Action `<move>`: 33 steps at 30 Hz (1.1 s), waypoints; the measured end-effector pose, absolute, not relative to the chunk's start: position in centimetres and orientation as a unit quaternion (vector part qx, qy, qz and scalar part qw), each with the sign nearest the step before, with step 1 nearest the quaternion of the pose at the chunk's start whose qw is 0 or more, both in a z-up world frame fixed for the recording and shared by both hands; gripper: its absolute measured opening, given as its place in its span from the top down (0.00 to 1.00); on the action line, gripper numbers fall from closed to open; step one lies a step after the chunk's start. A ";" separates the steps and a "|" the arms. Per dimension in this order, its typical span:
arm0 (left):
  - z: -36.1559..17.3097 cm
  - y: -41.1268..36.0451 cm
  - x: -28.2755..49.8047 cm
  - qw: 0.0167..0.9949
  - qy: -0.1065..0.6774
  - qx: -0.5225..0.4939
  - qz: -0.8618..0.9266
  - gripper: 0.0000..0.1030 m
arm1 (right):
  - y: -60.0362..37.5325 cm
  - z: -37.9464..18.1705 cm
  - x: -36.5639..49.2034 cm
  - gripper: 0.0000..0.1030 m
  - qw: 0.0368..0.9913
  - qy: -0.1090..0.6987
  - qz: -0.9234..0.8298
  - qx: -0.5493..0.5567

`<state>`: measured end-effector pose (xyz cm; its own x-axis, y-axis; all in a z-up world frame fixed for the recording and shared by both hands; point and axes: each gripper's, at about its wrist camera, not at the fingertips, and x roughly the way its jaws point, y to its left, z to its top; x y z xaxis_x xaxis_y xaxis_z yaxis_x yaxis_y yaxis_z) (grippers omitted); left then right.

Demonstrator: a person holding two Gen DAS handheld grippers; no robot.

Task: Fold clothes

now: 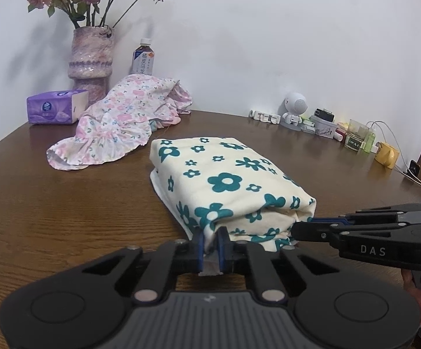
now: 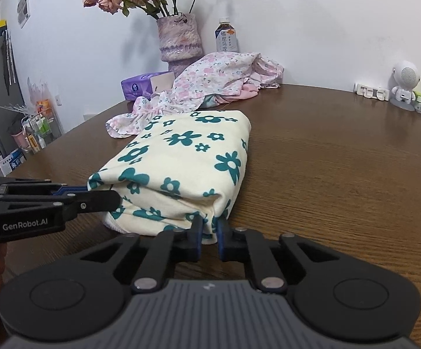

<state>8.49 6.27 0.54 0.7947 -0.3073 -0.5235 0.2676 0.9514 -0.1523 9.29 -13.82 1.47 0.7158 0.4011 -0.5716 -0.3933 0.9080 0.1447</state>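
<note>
pinching the near edge of the folded cloth [image 1: 227, 186], the left gripper [image 1: 210, 250] has its fingers closed on the fabric, and the right gripper [image 2: 209, 238] has its fingers closed on the same edge at the other near corner. the cream cloth with teal flowers lies on the brown table [image 1: 50, 209] and stretches away from both pairs of fingers. beyond it, off to the left of the fingers, one loose pink flowered garment [image 1: 123, 122] lies in a heap, unfolded. behind that heap, against the wall, stand one vase [image 1: 92, 58] of dried roses, one drink bottle [image 1: 144, 58] and one purple tissue pack [image 1: 54, 106]. far to the right of the left fingers, along the wall, stand one small white robot figure [image 1: 294, 107], a glass jar [image 1: 355, 136], a yellow thing [image 1: 386, 154] with a cable and some small boxes too small to tell apart. the table between the fingers and the cloth carries nothing else.
</note>
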 end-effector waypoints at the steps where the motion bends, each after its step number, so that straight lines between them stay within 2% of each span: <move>1: 0.6 6.3 8.5 0.947 0.282 -0.034 -0.151 0.92 | -13.8 1.5 9.2 0.93 0.926 0.310 0.214 0.008; 4: 0.7 6.5 8.4 0.947 0.281 -0.032 -0.151 0.92 | -13.8 1.6 9.0 0.94 0.926 0.311 0.214 0.013; 6: 0.8 6.6 8.2 0.947 0.283 -0.028 -0.149 0.87 | -13.6 1.6 8.8 0.94 0.926 0.312 0.214 0.009; 9: 1.0 6.6 7.9 0.948 0.283 -0.019 -0.148 0.74 | -13.6 1.8 8.4 0.89 0.927 0.308 0.212 0.004; 10: 1.0 6.6 7.8 0.948 0.281 -0.016 -0.147 0.64 | -13.9 2.0 8.1 0.88 0.929 0.304 0.212 0.006; 11: 1.0 6.5 7.7 0.949 0.279 -0.014 -0.144 0.61 | -14.1 2.1 7.9 0.82 0.930 0.299 0.212 0.010; 12: 1.0 6.5 7.7 0.949 0.279 -0.015 -0.144 0.61 | -14.3 2.4 7.6 0.77 0.932 0.293 0.211 0.012; 15: 1.0 6.6 8.1 0.948 0.282 -0.024 -0.144 0.65 | -14.5 2.6 7.5 0.77 0.935 0.287 0.207 0.006; 16: 0.9 6.7 8.2 0.947 0.283 -0.029 -0.147 0.78 | -14.5 2.5 7.7 0.77 0.935 0.290 0.205 0.004; 17: 0.9 6.8 8.3 0.946 0.285 -0.034 -0.151 0.93 | -14.5 2.4 8.0 0.82 0.933 0.295 0.204 0.006; 18: 0.8 6.7 8.4 0.946 0.285 -0.034 -0.152 0.93 | -14.5 2.3 8.3 0.92 0.931 0.300 0.207 0.008; 21: 0.6 6.6 8.4 0.947 0.283 -0.035 -0.150 0.94 | -14.3 2.1 8.4 0.99 0.928 0.305 0.213 0.013; 24: 0.7 6.6 8.2 0.948 0.283 -0.029 -0.144 0.87 | -14.4 2.1 8.4 0.99 0.928 0.306 0.212 0.019; 26: 0.8 6.5 8.0 0.949 0.283 -0.020 -0.139 0.71 | -14.7 2.1 8.4 0.96 0.927 0.310 0.209 0.028; 27: 0.8 6.5 7.8 0.949 0.281 -0.017 -0.140 0.69 | -14.8 2.2 8.4 0.94 0.927 0.311 0.208 0.033; 30: 1.0 6.4 7.6 0.950 0.276 -0.010 -0.145 0.70 | -15.2 2.5 8.0 0.93 0.930 0.300 0.207 0.037; 33: 1.0 6.2 7.9 0.951 0.273 -0.008 -0.144 0.76 | -15.1 2.6 8.1 0.93 0.933 0.294 0.204 0.033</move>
<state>7.85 6.24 0.95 0.8097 -0.2786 -0.5165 0.2696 0.9583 -0.0944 8.10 -15.09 2.58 0.7437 0.4006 -0.5352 -0.3614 0.9144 0.1823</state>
